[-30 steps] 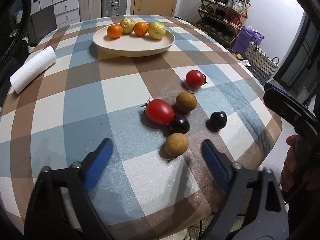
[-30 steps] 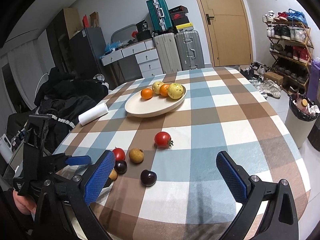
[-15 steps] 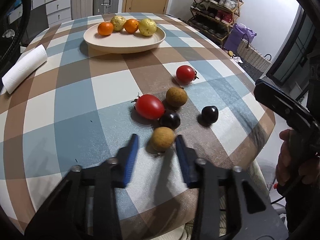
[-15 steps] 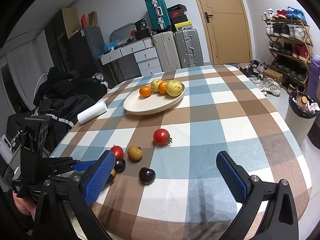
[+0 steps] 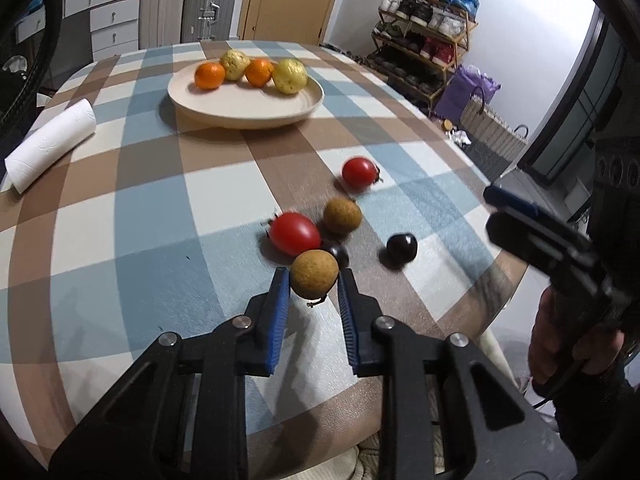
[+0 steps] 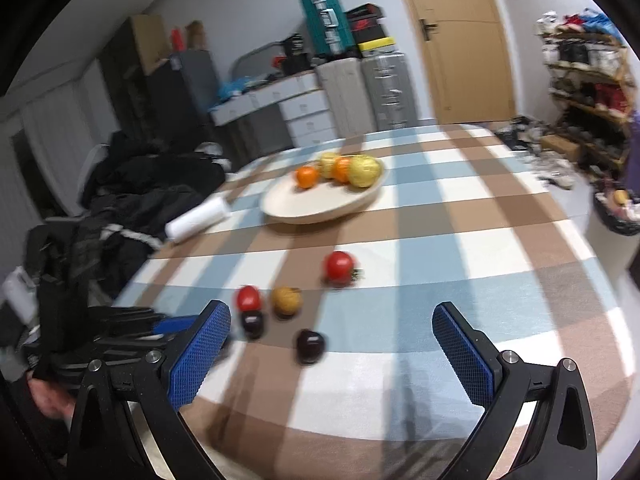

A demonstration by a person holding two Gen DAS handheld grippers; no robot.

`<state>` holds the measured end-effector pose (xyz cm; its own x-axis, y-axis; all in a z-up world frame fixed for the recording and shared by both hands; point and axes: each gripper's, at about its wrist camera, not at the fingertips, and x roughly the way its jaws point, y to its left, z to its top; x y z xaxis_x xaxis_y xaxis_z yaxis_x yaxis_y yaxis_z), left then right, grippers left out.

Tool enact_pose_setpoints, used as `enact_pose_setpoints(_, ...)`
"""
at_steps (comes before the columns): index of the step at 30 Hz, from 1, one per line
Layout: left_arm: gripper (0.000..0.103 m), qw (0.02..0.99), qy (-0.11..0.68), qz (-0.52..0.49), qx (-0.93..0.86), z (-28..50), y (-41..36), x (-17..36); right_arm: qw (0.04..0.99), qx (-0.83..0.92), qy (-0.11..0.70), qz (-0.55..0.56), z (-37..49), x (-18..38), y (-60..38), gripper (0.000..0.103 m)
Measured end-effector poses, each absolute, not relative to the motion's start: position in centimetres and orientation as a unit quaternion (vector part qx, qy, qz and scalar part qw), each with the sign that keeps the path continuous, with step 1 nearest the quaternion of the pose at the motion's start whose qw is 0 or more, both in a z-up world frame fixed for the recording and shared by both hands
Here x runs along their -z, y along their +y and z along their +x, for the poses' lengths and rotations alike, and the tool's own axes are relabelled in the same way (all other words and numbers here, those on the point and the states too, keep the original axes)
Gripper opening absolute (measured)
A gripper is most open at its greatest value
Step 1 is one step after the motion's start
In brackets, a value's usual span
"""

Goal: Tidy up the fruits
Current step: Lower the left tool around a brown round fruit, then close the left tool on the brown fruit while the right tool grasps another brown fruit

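Note:
My left gripper [image 5: 313, 279] is shut on a brown round longan [image 5: 314, 273], held just above the checked tablecloth. Behind it lie a red tomato [image 5: 295, 233], a dark cherry [image 5: 337, 252] half hidden by the held fruit, a second brown longan [image 5: 342, 216], another dark cherry [image 5: 401, 247] and a smaller red tomato [image 5: 359, 173]. A cream plate [image 5: 248, 110] at the back holds two oranges and two yellow fruits. My right gripper [image 6: 332, 340] stands open above the near table edge, with nothing between its blue pads; the dark cherry [image 6: 310, 345] lies beyond it.
A white paper roll [image 5: 50, 144] lies on the table's left side. The round table's edge [image 5: 508, 280] drops off at the right, where a hand [image 5: 568, 344] holds the other gripper. Suitcases, drawers, a shoe rack and a heap of dark clothes [image 6: 132, 208] surround the table.
The left gripper's jaws went from wide apart to shut around the near longan and lifted it slightly. The right wrist view tilted a little and is blurred; its jaws stay open.

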<state>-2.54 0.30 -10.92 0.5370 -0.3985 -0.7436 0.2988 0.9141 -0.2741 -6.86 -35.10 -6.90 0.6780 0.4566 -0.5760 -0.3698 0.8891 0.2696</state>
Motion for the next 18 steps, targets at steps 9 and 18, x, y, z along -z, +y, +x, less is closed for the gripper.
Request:
enact_pose_setpoints(9,0.022,0.887,0.413,-0.078,0.189,-1.9,3.4,8.8,0.903,-0.244,0.349,0.058,-6.0,7.3,-33.0,0.102)
enact_pose_setpoints(18,0.022,0.891,0.405,-0.1,0.177,-1.3,6.4,8.3,0.883,-0.255,0.39,0.064,-3.1,9.0,-31.1,0.083)
